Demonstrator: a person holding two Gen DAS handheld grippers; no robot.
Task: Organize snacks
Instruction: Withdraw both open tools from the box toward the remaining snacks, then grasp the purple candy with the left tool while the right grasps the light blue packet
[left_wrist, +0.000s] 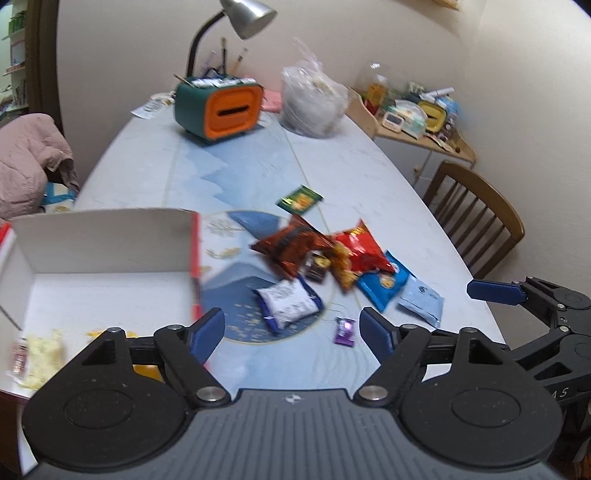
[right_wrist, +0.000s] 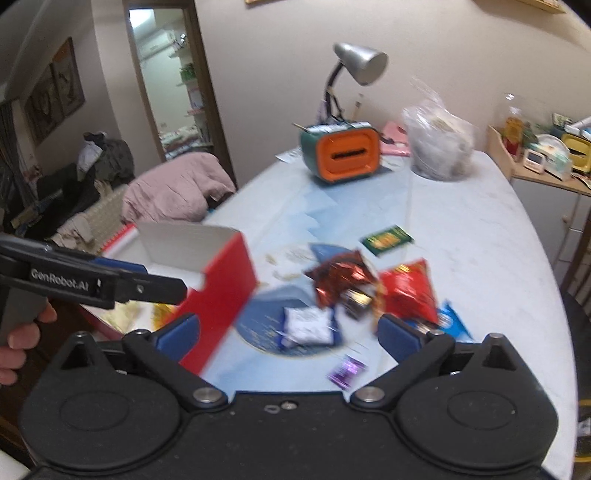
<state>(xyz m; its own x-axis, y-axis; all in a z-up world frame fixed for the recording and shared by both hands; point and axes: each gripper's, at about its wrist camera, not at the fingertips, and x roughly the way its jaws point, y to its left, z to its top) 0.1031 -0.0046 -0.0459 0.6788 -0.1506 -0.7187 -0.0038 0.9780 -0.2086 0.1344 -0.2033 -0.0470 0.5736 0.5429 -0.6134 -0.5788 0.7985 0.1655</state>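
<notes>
Left wrist: snack-strewn table (left_wrist: 369, 177); cluttered room

Open box (left_wrist: 99, 254) stands at left edge of surface (left_wrist: 388, 177); upright walls block sideways entry, top open. Snack pile (left_wrist: 325, 254) crowds middle toward near edge: packets overlapping, little bare surface between them. Purple packet (left_wrist: 344, 331) lies apart, near edge, free all round. Green packet (left_wrist: 300, 199) alone beyond pile, free all round. Broad bare band across middle of surface. Far edge blocked by green-orange organiser (left_wrist: 221, 110), lamp (left_wrist: 243, 18), plastic bag (left_wrist: 314, 99). Chair (left_wrist: 476, 218) against right edge.
</notes>
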